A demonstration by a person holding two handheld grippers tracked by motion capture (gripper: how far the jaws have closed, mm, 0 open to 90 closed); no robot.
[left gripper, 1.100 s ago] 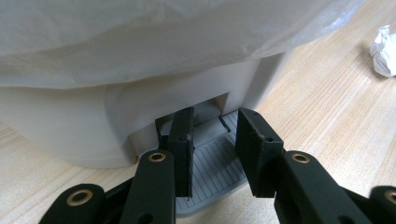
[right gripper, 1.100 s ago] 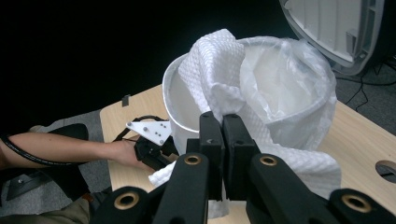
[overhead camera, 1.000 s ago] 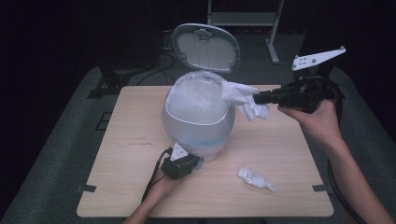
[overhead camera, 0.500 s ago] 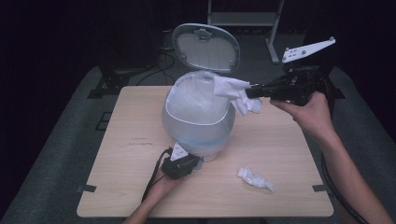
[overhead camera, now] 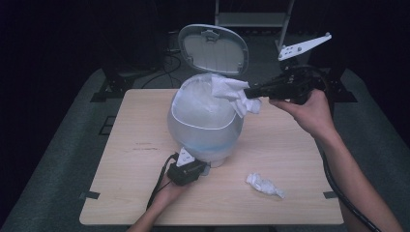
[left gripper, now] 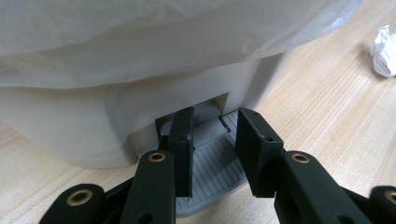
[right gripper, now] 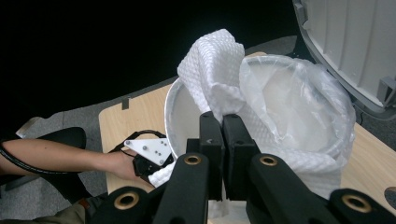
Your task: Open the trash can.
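1. Paper towel [overhead camera: 236,94] hangs pinched in the right gripper [overhead camera: 252,92], its jaws pressed together on the embossed, crumpled white sheet; it hangs at the far right rim of the bin [overhead camera: 205,128], partly over the opening.
2. Bin mouth lies to the left of and below the towel, so the drop likely turns on carrying it a little further left, over the middle of the liner [right gripper: 299,107].
3. Left gripper [left gripper: 215,154] rests low on the ribbed grey pedal [left gripper: 210,172] at the bin's near base, jaws at their narrowest with a gap between them, gripping nothing; the oval lid [overhead camera: 212,48] stands open.
4. Liner is thin, translucent plastic; the bin is rounded and smooth; the table [overhead camera: 300,154] is pale wood.
5. Second crumpled wad [overhead camera: 264,185] lies on the near right of the table, closer to the right hand.
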